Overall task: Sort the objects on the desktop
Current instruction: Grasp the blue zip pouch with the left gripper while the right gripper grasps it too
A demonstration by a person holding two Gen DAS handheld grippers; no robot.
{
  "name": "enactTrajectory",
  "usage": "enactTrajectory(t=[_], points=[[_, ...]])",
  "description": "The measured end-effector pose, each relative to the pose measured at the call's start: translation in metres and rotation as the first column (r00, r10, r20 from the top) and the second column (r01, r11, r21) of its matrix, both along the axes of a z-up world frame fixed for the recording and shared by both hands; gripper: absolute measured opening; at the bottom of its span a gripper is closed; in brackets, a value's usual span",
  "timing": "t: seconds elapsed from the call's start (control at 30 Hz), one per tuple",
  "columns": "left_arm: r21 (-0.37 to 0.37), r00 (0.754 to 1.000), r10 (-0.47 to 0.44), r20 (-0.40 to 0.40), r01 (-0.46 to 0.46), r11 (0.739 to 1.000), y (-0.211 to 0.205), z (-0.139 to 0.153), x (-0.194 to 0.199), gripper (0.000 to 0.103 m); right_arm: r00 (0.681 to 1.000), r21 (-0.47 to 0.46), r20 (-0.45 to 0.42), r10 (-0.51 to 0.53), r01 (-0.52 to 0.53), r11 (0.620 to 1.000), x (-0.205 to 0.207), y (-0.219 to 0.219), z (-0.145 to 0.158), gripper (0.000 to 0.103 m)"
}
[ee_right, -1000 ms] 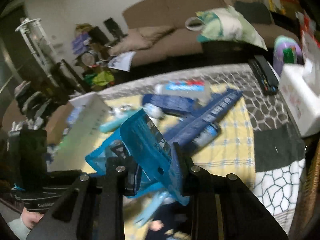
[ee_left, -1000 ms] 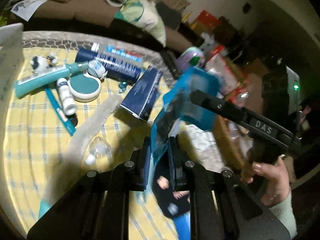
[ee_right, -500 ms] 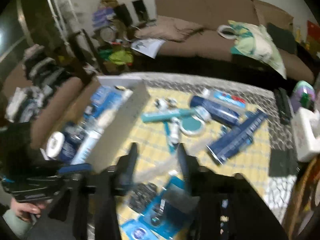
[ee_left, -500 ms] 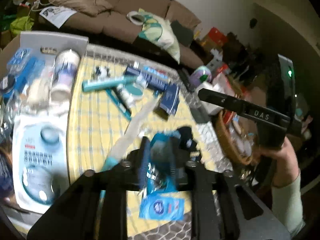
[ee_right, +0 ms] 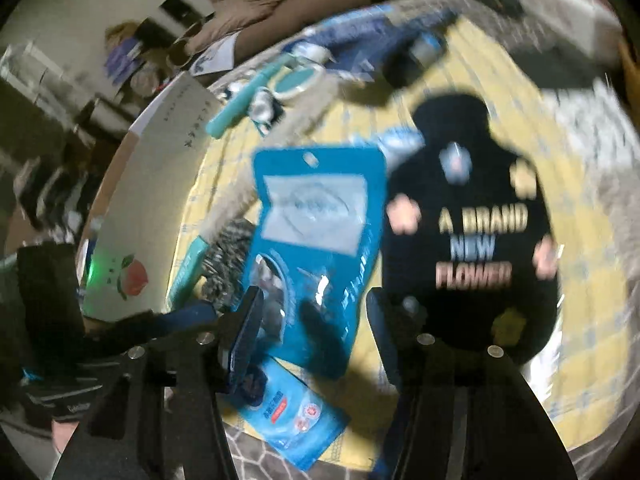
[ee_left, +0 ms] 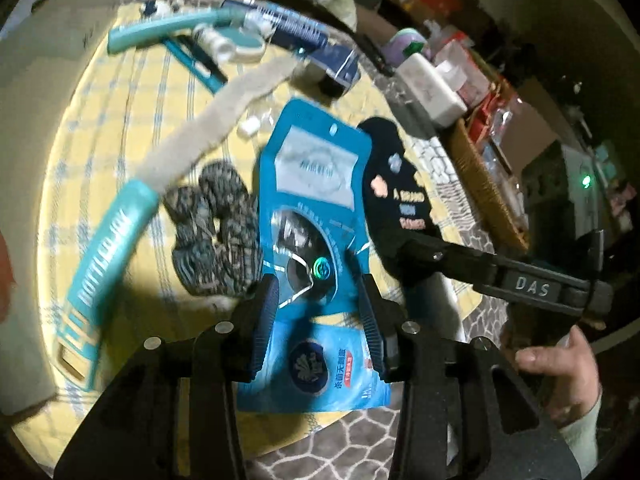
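A blue hang-tab pouch [ee_left: 316,184] lies flat on the yellow checked cloth [ee_left: 120,128]. Its lower end sits between the jaws of my left gripper [ee_left: 316,312], which are opening and do not press it. In the right wrist view the same pouch [ee_right: 320,220] lies under my right gripper [ee_right: 314,320]. Those jaws are also opening, spread to either side of it without gripping. A light blue sachet [ee_left: 320,372] lies just below the pouch, and a black piece lettered "A BRAND NEW FLOWER" [ee_right: 472,240] lies to its right.
A dark patterned scrunchie [ee_left: 216,232] and a teal band [ee_left: 108,248] lie left of the pouch. A teal tube [ee_left: 160,32], round compact [ee_left: 244,44] and dark blue box [ee_left: 336,64] sit farther back. A pale carton [ee_right: 160,184] stands left, a wicker basket [ee_left: 488,184] right.
Both grippers held the blue pouch up in the air; they have come down, the jaws have opened, and the pouch now lies on the cloth.
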State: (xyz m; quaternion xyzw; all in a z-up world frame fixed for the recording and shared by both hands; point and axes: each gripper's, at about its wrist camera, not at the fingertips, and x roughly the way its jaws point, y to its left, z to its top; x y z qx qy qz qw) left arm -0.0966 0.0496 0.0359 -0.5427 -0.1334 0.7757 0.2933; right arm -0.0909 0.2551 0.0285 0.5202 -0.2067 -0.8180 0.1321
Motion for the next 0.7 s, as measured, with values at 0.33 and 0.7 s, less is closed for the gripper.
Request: enactTrajectory(t=[0.33,0.7], points=[[-0.091,0.999,0.019,-0.029,-0.021,0.996,0.009,-0.02,-0.008,0.048,0.996,-0.11,0.017,-0.085,0.086,0.99,0.011,0.005,-0.024,0.057],[-0.004,0.999,0.023,-0.028,-0.023,1.0,-0.002,-0.018,-0.018,0.033,0.996,-0.209,-0.045,-0.082,0.071,0.975,0.002,0.005,-0.027,0.042]])
